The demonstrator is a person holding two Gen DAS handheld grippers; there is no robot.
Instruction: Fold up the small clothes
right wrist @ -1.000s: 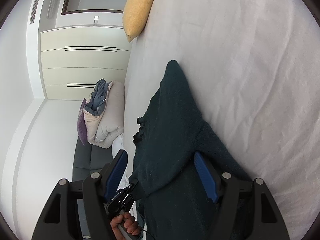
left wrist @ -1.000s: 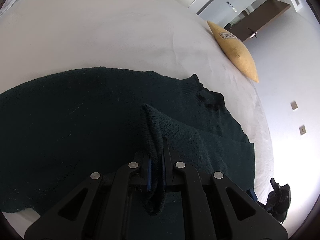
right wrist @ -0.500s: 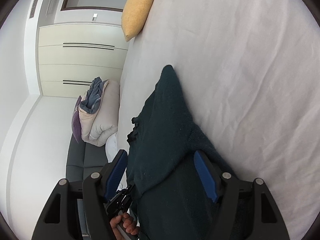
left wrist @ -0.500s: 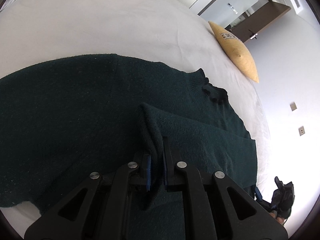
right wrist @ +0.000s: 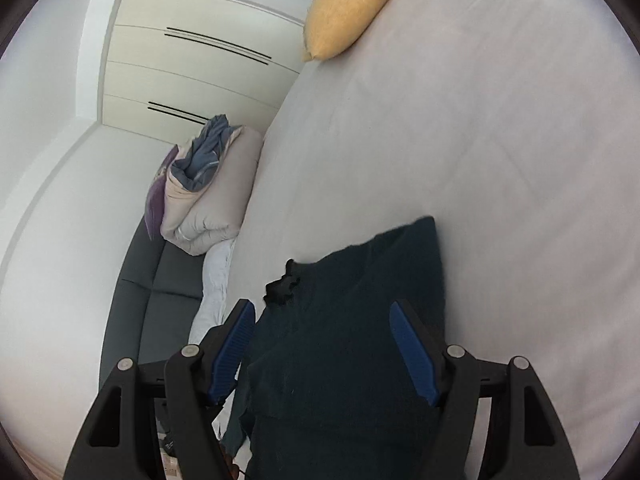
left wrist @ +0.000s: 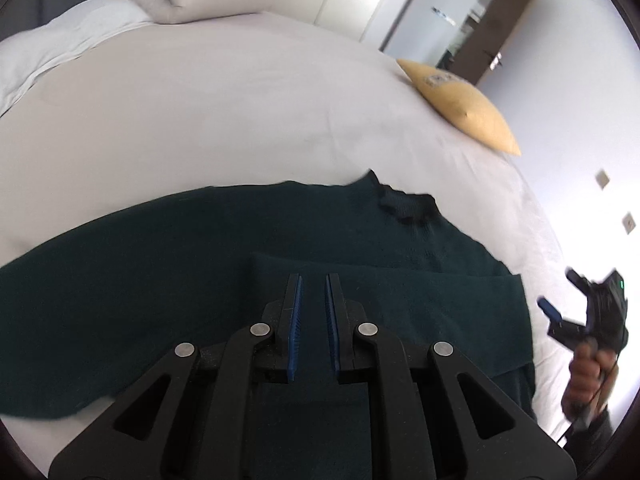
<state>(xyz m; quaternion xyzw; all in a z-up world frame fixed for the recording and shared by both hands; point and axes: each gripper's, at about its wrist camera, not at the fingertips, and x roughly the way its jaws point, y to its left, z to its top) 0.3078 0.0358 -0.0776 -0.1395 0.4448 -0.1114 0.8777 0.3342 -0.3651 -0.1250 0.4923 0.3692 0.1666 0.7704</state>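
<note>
Dark green sweater [left wrist: 168, 264] lay spread on the white bed [left wrist: 200, 120], one sleeve folded across its body. Left tongs [left wrist: 313, 280] — jaws just opening, a narrow gap, nothing between. Right tongs [right wrist: 322, 308] stood wide apart — empty.

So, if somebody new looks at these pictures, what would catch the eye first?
First the dark green sweater, spread on the pale bed with one sleeve folded across its body. Next the yellow cushion at the far edge of the bed. Then the left tongs, over the folded sleeve with nothing between them.
</note>
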